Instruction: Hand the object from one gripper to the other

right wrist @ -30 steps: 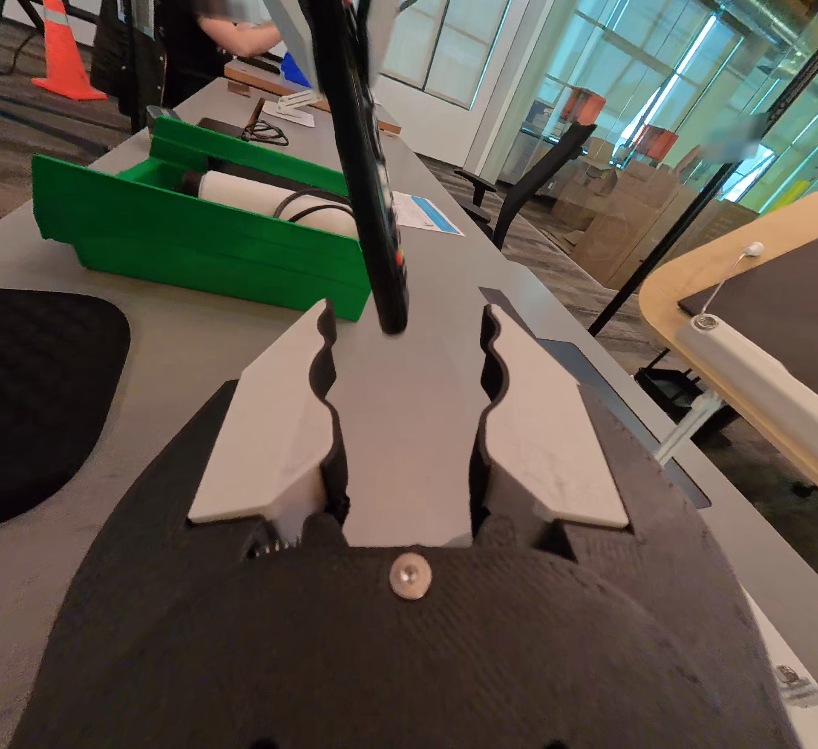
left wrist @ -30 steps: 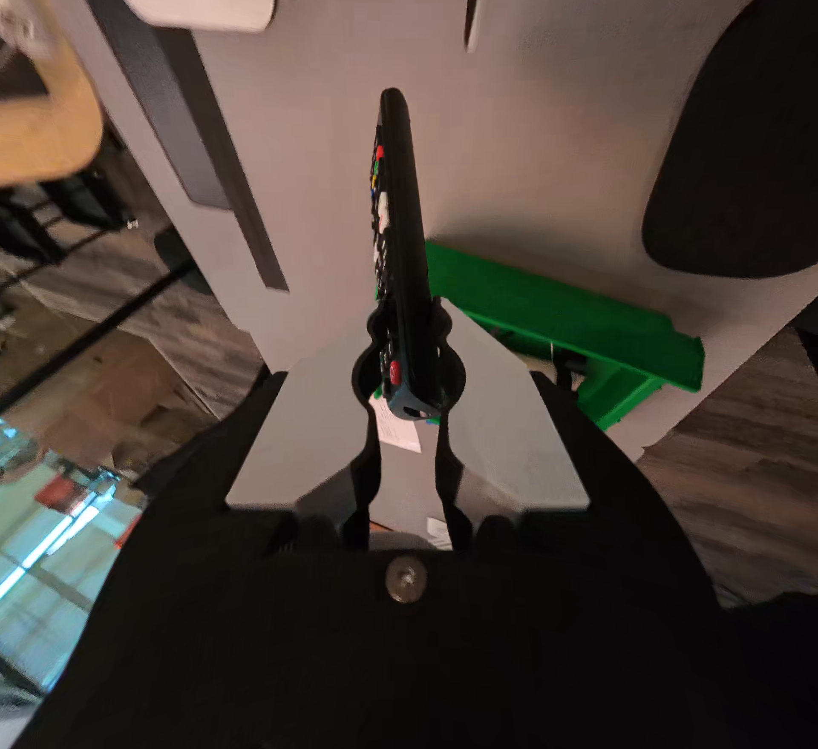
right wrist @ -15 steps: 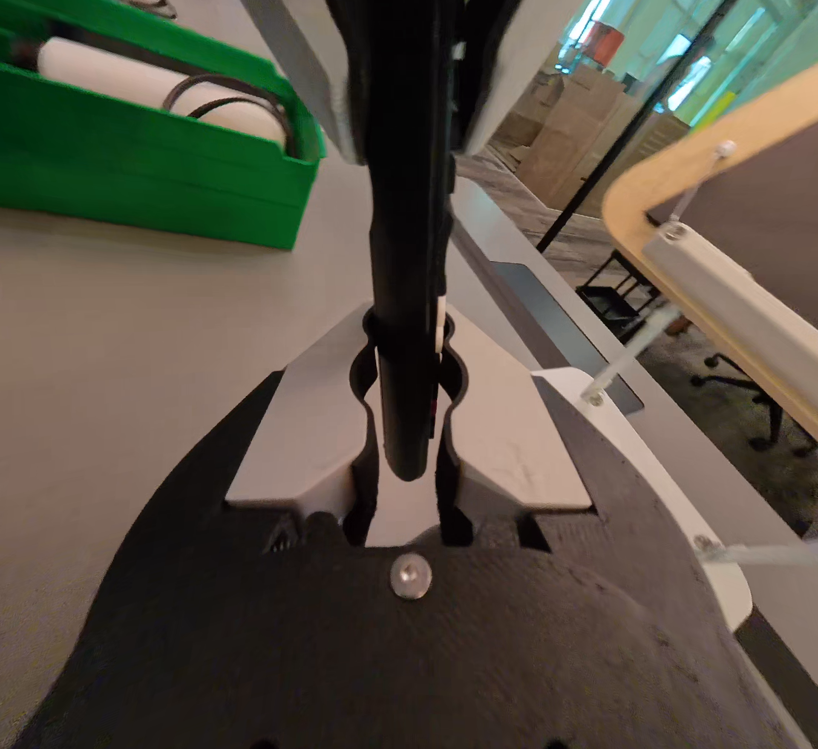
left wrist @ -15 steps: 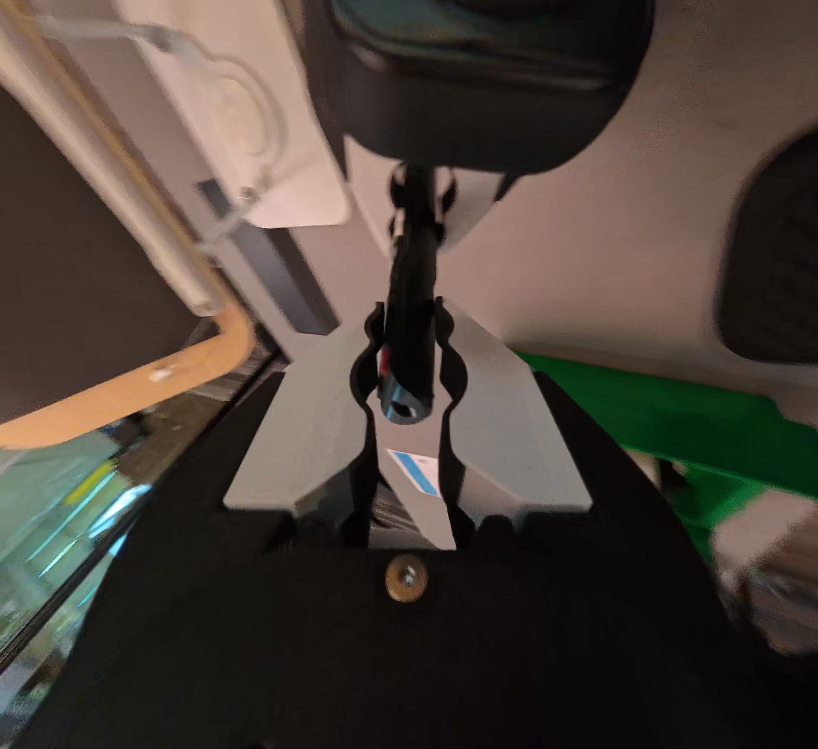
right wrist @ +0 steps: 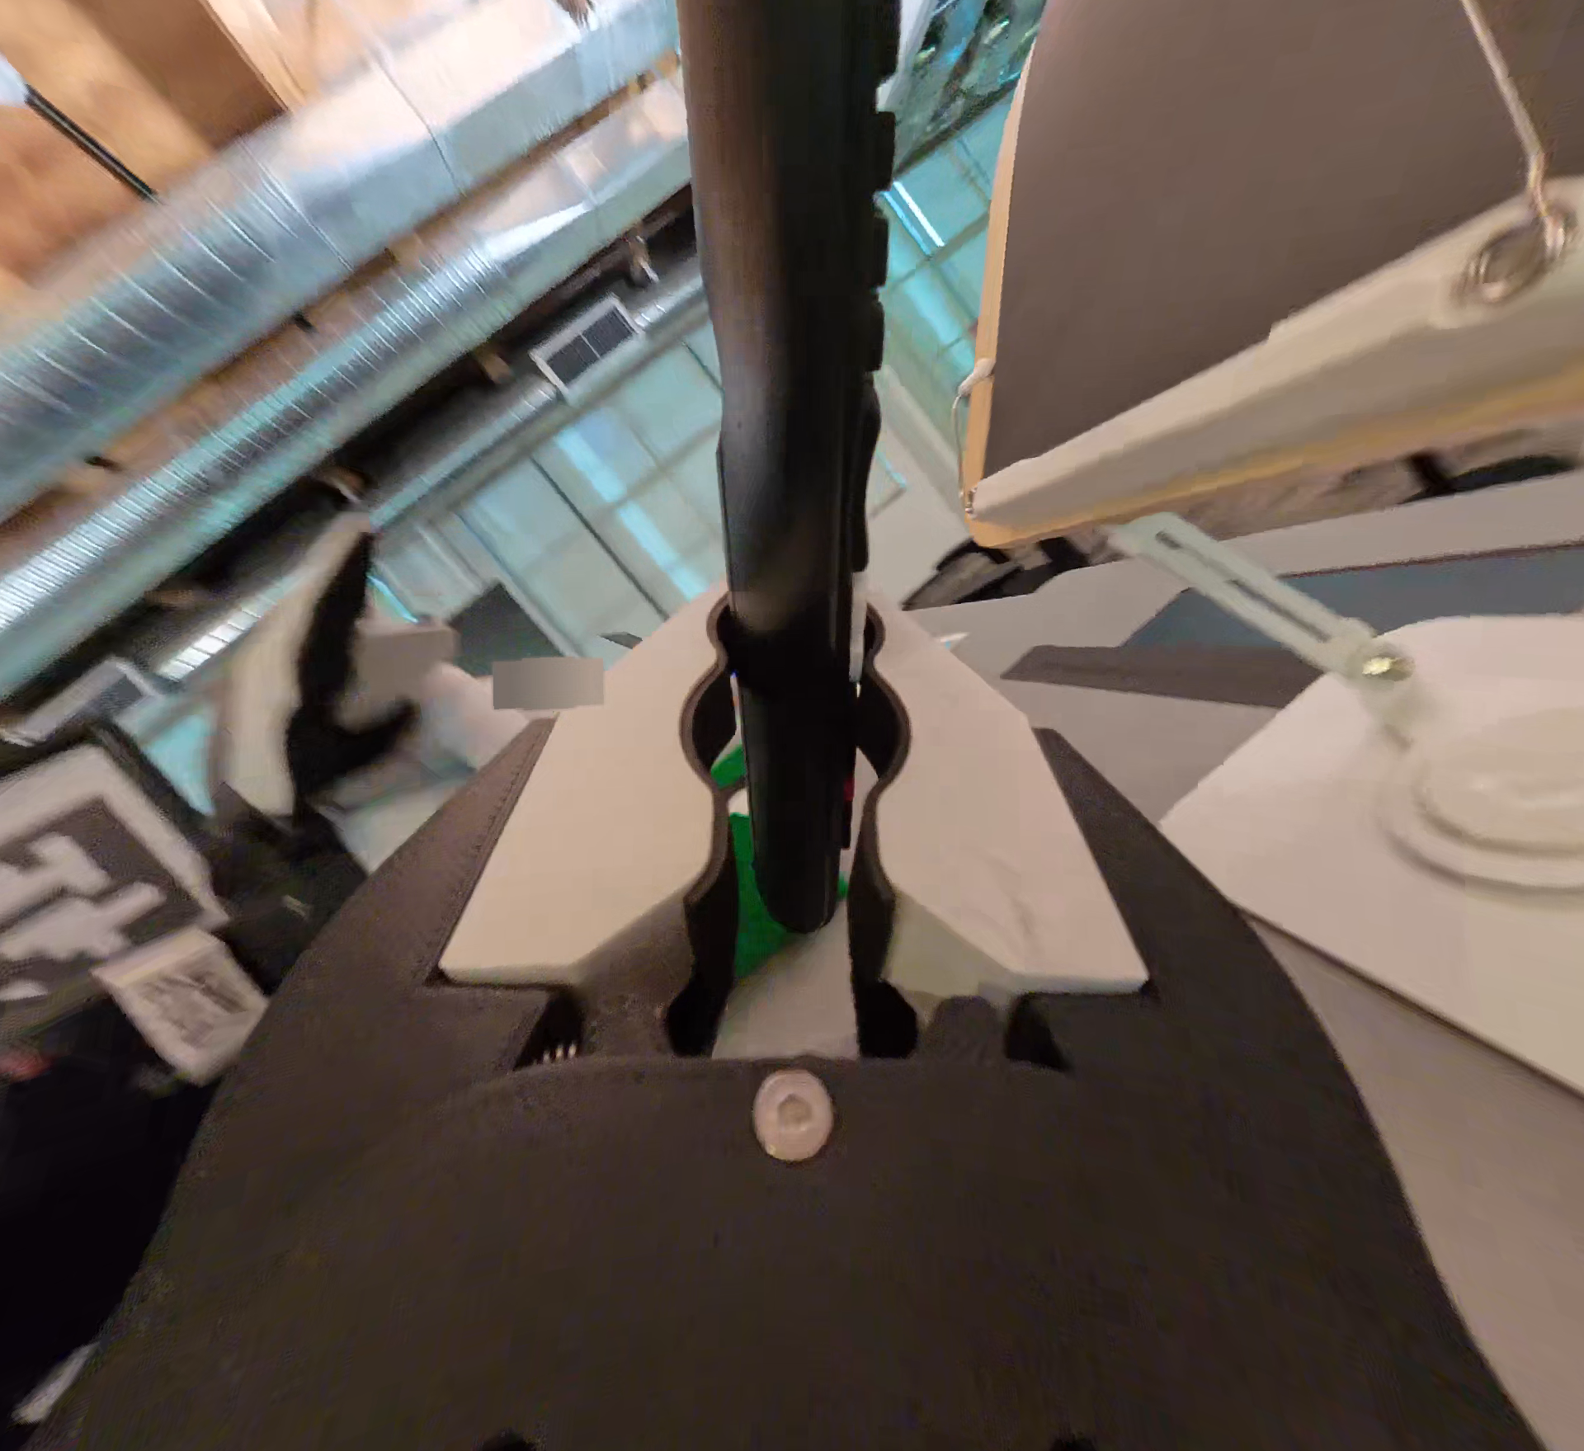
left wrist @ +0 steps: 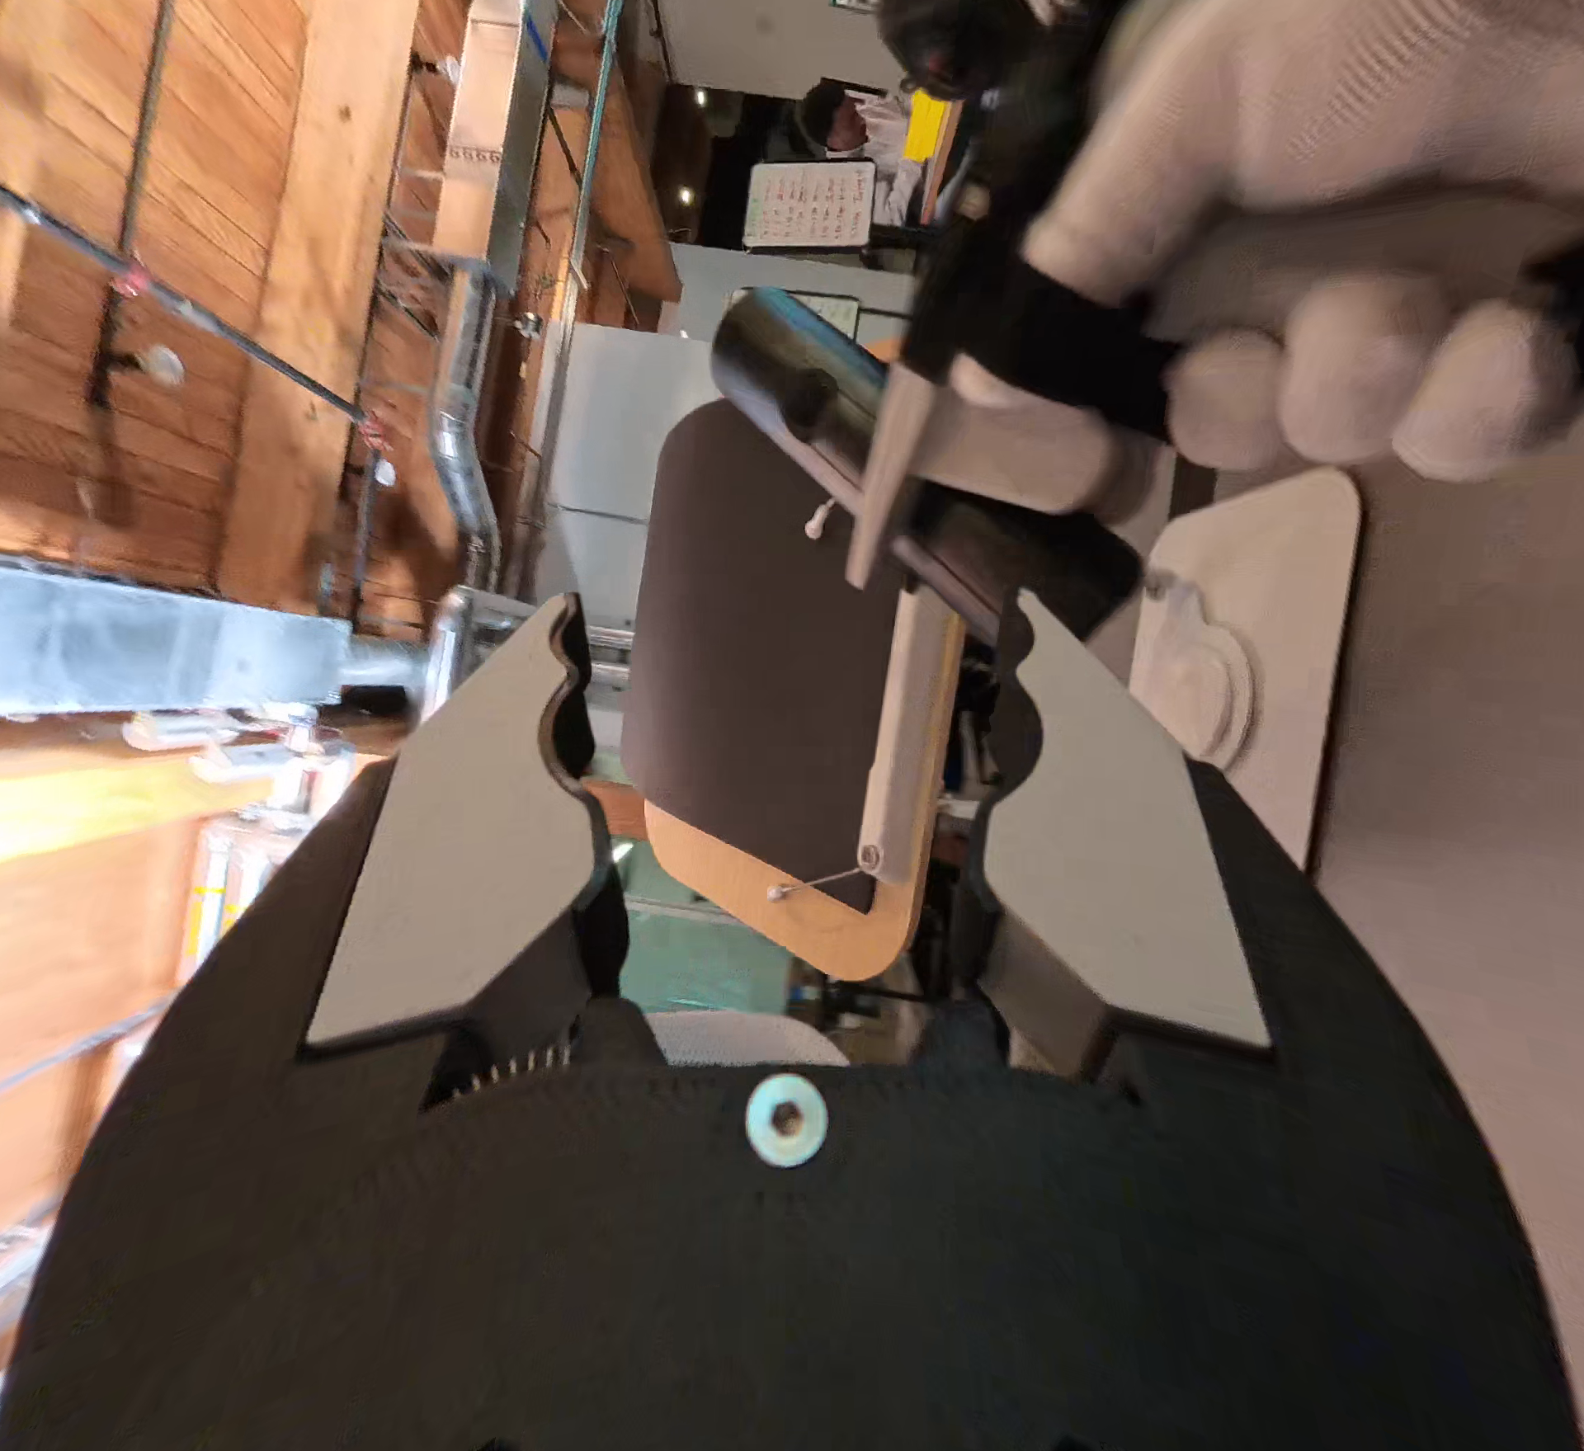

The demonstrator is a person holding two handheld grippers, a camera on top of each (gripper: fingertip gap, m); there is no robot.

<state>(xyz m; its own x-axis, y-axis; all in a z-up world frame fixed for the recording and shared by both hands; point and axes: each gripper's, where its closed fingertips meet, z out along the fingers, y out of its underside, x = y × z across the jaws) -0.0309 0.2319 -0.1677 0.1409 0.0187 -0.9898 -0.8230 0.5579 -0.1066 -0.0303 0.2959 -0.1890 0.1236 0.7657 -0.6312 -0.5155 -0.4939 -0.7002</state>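
The black remote control (right wrist: 771, 210) stands upright between my right gripper's (right wrist: 797, 621) pads, which press on its lower end. In the left wrist view the remote (left wrist: 797, 381) shows at the upper right, clamped by the right gripper's grey finger (left wrist: 986, 450), with a white-gloved hand (left wrist: 1286, 124) on that gripper's handle. My left gripper (left wrist: 793, 621) is wide open and empty, with the remote ahead of its right fingertip and apart from both pads.
A dark panel with a wooden rim (left wrist: 754, 638) and a white mounting arm (right wrist: 1286, 381) hang ahead. A white round base (right wrist: 1500, 810) sits on the grey table (right wrist: 1457, 1110). A bit of green bin (right wrist: 754, 921) shows between the right fingers. A person (left wrist: 840, 124) is far off.
The right pads came together on the remote's end while the left still held it. The left jaws have since opened wide and let go. Both views swung upward.
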